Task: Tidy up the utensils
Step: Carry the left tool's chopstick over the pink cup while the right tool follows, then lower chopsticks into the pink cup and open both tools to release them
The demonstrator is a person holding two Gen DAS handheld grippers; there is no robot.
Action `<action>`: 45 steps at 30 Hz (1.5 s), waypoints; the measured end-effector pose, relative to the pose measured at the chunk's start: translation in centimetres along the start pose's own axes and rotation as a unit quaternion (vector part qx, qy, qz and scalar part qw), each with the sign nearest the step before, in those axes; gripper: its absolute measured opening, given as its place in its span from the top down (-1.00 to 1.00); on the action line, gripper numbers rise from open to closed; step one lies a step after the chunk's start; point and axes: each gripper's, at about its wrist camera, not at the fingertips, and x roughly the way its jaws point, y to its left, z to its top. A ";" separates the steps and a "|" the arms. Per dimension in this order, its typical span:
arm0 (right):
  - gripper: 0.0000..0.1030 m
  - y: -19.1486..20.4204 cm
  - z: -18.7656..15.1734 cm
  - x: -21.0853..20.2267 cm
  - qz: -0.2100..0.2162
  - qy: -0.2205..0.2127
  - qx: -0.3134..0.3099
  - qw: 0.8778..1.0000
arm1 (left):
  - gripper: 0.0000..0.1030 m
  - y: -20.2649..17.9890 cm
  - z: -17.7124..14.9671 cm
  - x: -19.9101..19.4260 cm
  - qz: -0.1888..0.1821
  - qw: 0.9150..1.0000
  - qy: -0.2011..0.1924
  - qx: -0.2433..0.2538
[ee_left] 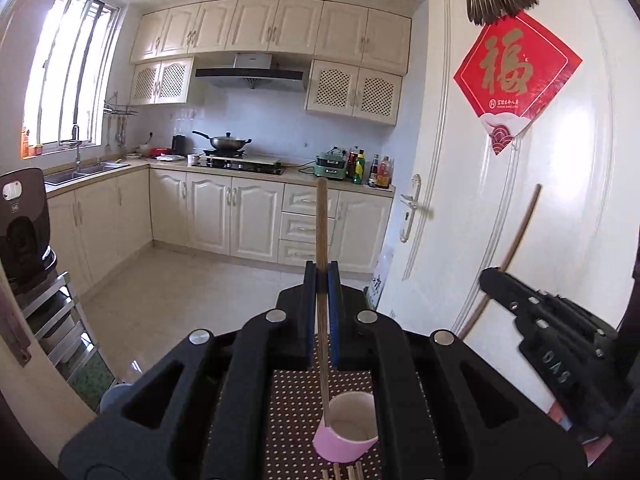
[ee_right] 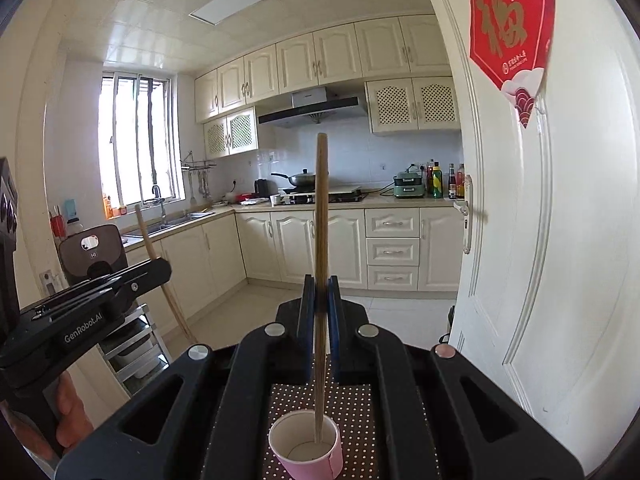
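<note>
Two grippers, one chopstick each: the left gripper (ee_left: 321, 276) is clamped on its chopstick (ee_left: 322, 280), tip over the pink cup (ee_left: 346, 436). The right gripper (ee_right: 321, 288) pinches a second chopstick (ee_right: 321, 280), tip inside the cup. Only the left view catches loose sticks (ee_left: 344, 472) on the dotted mat (ee_left: 288, 408); only the right shows a hand (ee_right: 70, 420).

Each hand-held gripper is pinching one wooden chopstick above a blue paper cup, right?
Not quite: the cup is pink, not blue, as the right wrist view shows. The left hand-held gripper and right hand-held gripper do each pinch a wooden chopstick above it.
</note>
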 end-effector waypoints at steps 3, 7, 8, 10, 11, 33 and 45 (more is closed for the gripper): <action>0.91 -0.1 0.1 0.5 0.000 0.003 0.000 1.000 | 0.89 -0.5 0.3 0.8 -0.010 1.000 0.003 -0.001; 0.91 -0.2 -0.3 1.6 0.002 0.013 -0.003 1.000 | 0.89 -1.2 0.1 2.1 -0.016 1.000 0.009 0.006; 0.91 -0.3 -0.5 2.0 0.003 0.018 -0.004 1.000 | 0.89 -1.3 0.0 2.5 -0.018 1.000 0.011 0.005; 0.91 -0.3 -1.0 2.7 0.006 0.028 -0.008 1.000 | 0.89 -1.4 -0.6 3.3 -0.019 1.000 0.015 0.008; 0.91 -0.3 -1.5 3.2 0.005 0.036 -0.009 0.999 | 0.89 -1.5 -1.0 3.7 -0.016 1.000 0.016 0.012; 0.91 -0.7 -7.7 7.9 0.000 0.137 -0.001 0.991 | 0.89 -0.6 -7.4 9.7 -0.007 0.994 0.105 -0.003; 0.89 -0.8 -7.7 8.1 0.009 0.141 0.005 0.990 | 0.87 -0.3 -8.0 10.5 -0.021 0.994 0.109 -0.011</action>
